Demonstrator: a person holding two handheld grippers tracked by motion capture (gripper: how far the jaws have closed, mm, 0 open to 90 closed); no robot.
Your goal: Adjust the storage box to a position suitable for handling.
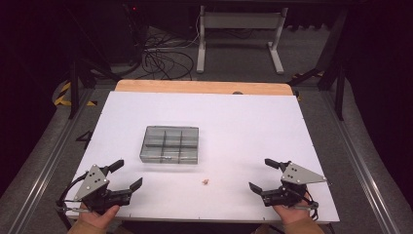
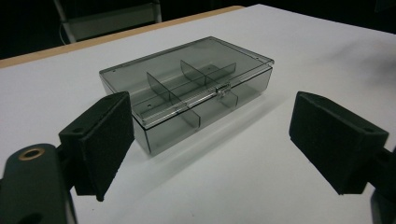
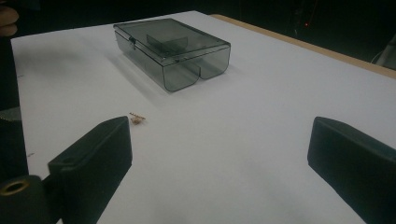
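Latch (image 2: 223, 88) on closed box (image 2: 187, 93).

Only the closed grey box (image 1: 170, 145) and a tiny, perhaps metal, scrap (image 1: 205, 182) interrupt the white tabletop (image 1: 253, 126).

Too small to identify: tiny tan object (image 1: 205, 182) lying near the smoky box (image 1: 170, 144), on its near side. Blurred in the right gripper view (image 3: 137, 118), shape unreadable. Box contents not discernible through the tinted lid (image 2: 187, 77). Cut off at the bottom edge, well short of the box: both forearms, left hand (image 1: 97, 218) and right hand (image 1: 292, 214).
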